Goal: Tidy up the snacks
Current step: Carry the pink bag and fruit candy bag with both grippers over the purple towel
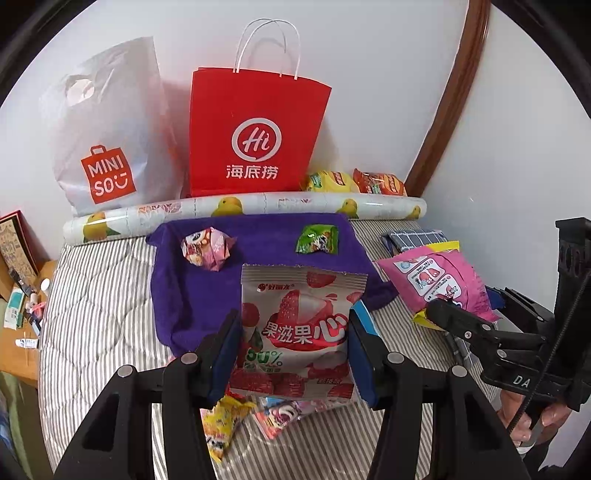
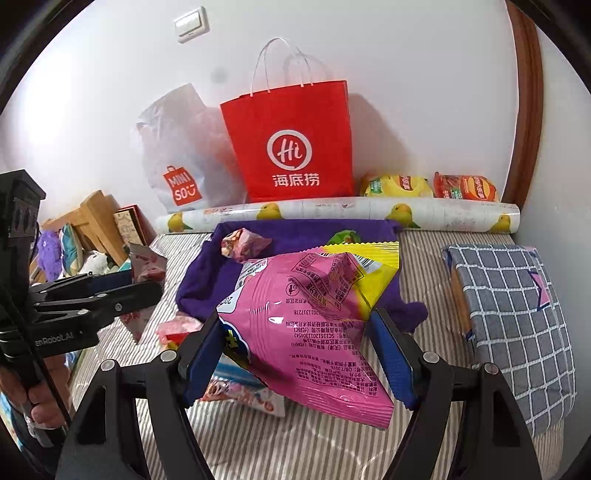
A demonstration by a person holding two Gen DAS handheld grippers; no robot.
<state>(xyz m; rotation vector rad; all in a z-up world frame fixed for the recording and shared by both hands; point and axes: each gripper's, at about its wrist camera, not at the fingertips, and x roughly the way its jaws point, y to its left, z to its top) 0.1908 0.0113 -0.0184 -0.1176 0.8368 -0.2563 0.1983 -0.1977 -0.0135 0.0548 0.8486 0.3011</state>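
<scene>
Left wrist view: left hand-held gripper (image 1: 293,345) is gripping strawberry snack pack (image 1: 301,325); right hand-held gripper (image 2: 297,349) is clamping pink snack bag (image 2: 310,321), both over bed (image 2: 295,443).

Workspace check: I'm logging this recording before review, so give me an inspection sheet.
Surface: striped mattress, purple towel spread on it.
Job's things: strawberry snack bag; pink snack bag; small pink packet and green packet on the towel; loose packets below.
Clutter: red paper bag, white plastic bag, patterned roll, two chip bags, checked cloth.
Grippers: left claw shut on the strawberry bag; right claw shut on the pink bag.
Cables: black cord on the right handle.
Surroundings: white wall, wooden trim, light switch.
</scene>
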